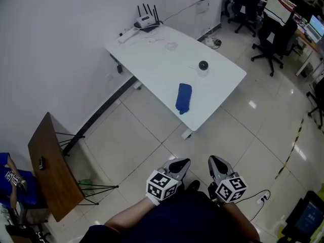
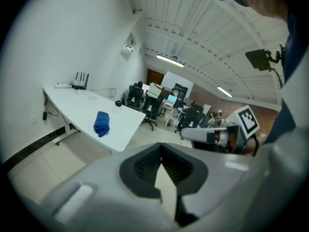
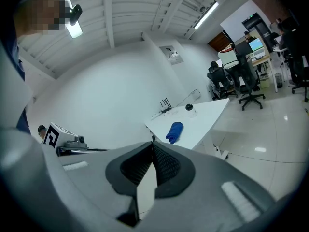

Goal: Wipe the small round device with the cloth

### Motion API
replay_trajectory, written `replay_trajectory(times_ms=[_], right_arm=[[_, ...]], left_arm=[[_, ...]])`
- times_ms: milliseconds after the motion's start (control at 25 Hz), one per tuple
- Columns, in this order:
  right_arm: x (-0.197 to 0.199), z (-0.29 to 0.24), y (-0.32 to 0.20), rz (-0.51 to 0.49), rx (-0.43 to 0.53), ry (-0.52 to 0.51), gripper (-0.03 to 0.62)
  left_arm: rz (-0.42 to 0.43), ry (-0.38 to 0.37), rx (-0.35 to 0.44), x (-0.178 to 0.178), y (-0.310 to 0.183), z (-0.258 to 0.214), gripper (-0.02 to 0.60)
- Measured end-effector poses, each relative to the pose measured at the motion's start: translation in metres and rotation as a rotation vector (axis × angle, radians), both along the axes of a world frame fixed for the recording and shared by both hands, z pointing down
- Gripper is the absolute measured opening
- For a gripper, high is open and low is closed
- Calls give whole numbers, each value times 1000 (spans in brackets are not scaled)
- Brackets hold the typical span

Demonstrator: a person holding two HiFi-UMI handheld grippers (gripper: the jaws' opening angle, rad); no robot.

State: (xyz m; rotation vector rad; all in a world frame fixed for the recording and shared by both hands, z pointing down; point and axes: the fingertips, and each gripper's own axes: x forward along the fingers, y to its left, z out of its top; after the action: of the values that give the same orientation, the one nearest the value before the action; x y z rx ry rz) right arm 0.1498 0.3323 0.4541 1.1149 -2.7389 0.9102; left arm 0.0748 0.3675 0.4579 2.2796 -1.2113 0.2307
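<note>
Head view: we hold left hand-held gripper [image 1: 181, 164] and right hand-held gripper [image 1: 214, 162] pressed together, empty, well short of the white desk [image 1: 152, 54] ahead; blue cloth [image 1: 184, 97] lies lengthwise toward us, small round device [image 1: 203, 65] beyond it, rightward.

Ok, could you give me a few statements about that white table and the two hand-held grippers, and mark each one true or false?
1. The blue cloth lies on the white table. True.
2. The left gripper grips the blue cloth. False: it and the right gripper are shut on nothing, well short of the table.
3. The small round device stands on the table, apart from the cloth. True.
4. The router sits right beside the cloth. False: it is at the table's far end, by the wall.
</note>
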Motion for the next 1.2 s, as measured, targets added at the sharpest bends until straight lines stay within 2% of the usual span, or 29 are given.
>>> replay_trajectory(times_ms=[200,480,560,680,760,880,1200], right_arm=[[-11,0,-44,34,-4,15,11],[-28,-2,-100,116,-27,33,12],[-37,-2,-112,132,-30,34,11],[-52,1,-129,151,-38,40,11],[-62,2,-138,151,-41,51,11],[-72,2,-147,138,-43,71,11],[-81,18,-182,107,-74,60,11]], left_arm=[[-11,8,-3,-22,-51,7,2],[37,36,31,-48,-120,-3,3],[42,44,29,-62,-136,-1,34],[46,61,19,-82,-156,5,46],[47,74,18,-93,-168,7,43],[45,92,21,-103,-181,6,3],[17,77,-21,-109,-216,21,3]])
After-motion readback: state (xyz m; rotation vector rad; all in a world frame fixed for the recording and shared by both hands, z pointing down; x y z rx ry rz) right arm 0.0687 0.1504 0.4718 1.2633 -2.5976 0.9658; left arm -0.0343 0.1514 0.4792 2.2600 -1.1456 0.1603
